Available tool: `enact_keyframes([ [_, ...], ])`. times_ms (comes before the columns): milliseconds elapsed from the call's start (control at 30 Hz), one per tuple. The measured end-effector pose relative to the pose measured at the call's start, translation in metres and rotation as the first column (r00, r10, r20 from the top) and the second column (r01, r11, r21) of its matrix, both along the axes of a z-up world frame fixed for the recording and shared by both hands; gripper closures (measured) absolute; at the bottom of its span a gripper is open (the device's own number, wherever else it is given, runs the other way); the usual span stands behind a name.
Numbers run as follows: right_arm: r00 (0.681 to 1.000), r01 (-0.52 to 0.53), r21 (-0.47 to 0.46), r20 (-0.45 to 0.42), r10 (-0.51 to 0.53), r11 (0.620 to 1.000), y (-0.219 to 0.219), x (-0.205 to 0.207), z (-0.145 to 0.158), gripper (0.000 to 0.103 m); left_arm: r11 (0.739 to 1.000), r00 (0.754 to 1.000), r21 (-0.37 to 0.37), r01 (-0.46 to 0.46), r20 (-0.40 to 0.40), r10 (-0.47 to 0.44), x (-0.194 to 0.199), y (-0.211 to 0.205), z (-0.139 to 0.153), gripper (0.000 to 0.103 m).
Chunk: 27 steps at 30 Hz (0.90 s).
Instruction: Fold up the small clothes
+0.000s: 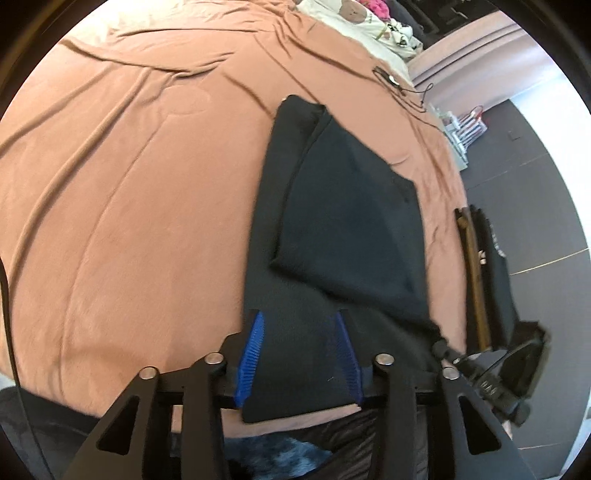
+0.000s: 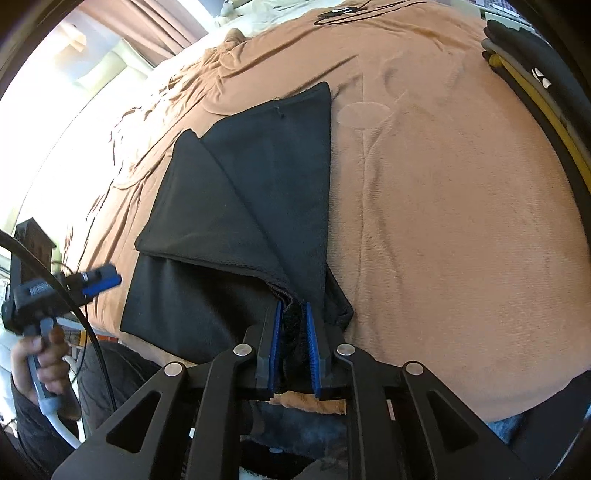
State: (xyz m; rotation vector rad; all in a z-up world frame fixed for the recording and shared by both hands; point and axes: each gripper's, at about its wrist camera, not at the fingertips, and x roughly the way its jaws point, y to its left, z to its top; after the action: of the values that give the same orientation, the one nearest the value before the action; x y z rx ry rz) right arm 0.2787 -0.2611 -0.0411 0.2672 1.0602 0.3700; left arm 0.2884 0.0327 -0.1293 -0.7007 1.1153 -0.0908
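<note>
A black garment (image 1: 332, 221) lies on the peach bedsheet (image 1: 129, 184), with one flap folded diagonally over the rest. My left gripper (image 1: 299, 317) is open above its near edge, with the blue pads (image 1: 255, 347) spread apart over the cloth and holding nothing. My right gripper (image 2: 293, 306) is shut on a bunched corner of the same black garment (image 2: 240, 192), lifting that flap. The left gripper (image 2: 99, 282) also shows at the left in the right wrist view, held in a hand. The right gripper (image 1: 443, 349) shows at the lower right in the left wrist view.
A stack of folded dark clothes (image 2: 532, 74) lies on the sheet's far right. A black cable (image 1: 388, 79) lies at the bed's far side. Pillows (image 1: 369, 22) sit at the bed's head. Dark floor (image 1: 535, 147) lies past the bed's edge.
</note>
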Motion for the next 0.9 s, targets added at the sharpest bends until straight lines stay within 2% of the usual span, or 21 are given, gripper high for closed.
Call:
enact_keyframes([
  [100, 1.000, -0.005, 0.006, 0.002, 0.005, 1.000, -0.001, -0.001, -0.002, 0.092, 0.999, 1.000, -0.029, 0.018, -0.004, -0.019, 0.017, -0.006, -0.003, 0.058],
  [300, 1.000, -0.015, 0.010, 0.012, 0.015, 1.000, -0.003, -0.001, -0.004, 0.092, 0.996, 0.997, -0.079, 0.029, -0.062, -0.034, 0.038, -0.018, -0.027, 0.058],
  [433, 1.000, -0.013, 0.007, 0.017, 0.013, 1.000, -0.002, 0.001, -0.004, 0.094, 0.997, 0.999, -0.082, 0.013, -0.050, -0.017, 0.047, -0.021, -0.034, 0.060],
  [467, 1.000, -0.006, 0.009, 0.015, 0.006, 1.000, -0.002, 0.002, -0.005, 0.094, 0.997, 0.999, -0.081, 0.000, -0.048, -0.004, 0.049, -0.021, -0.033, 0.063],
  [533, 1.000, 0.003, 0.014, 0.006, -0.003, 1.000, -0.003, 0.004, -0.006, 0.095, 0.998, 0.999, -0.067, -0.013, -0.047, 0.009, 0.054, -0.019, -0.031, 0.089],
  [600, 1.000, 0.002, 0.022, 0.001, -0.002, 1.000, -0.003, 0.004, -0.006, 0.095, 0.997, 0.999, -0.071, -0.011, -0.034, 0.009, 0.058, -0.018, -0.026, 0.095],
  [633, 1.000, 0.001, 0.028, 0.000, -0.001, 1.000, -0.004, 0.004, -0.006, 0.095, 0.998, 1.000, -0.067, -0.007, -0.019, 0.006, 0.061, -0.018, -0.021, 0.097],
  [900, 1.000, 0.000, 0.071, -0.001, 0.000, 0.998, -0.011, 0.005, -0.009, 0.095, 0.997, 0.996, -0.064, 0.034, 0.082, -0.028, 0.093, -0.031, 0.017, 0.098],
])
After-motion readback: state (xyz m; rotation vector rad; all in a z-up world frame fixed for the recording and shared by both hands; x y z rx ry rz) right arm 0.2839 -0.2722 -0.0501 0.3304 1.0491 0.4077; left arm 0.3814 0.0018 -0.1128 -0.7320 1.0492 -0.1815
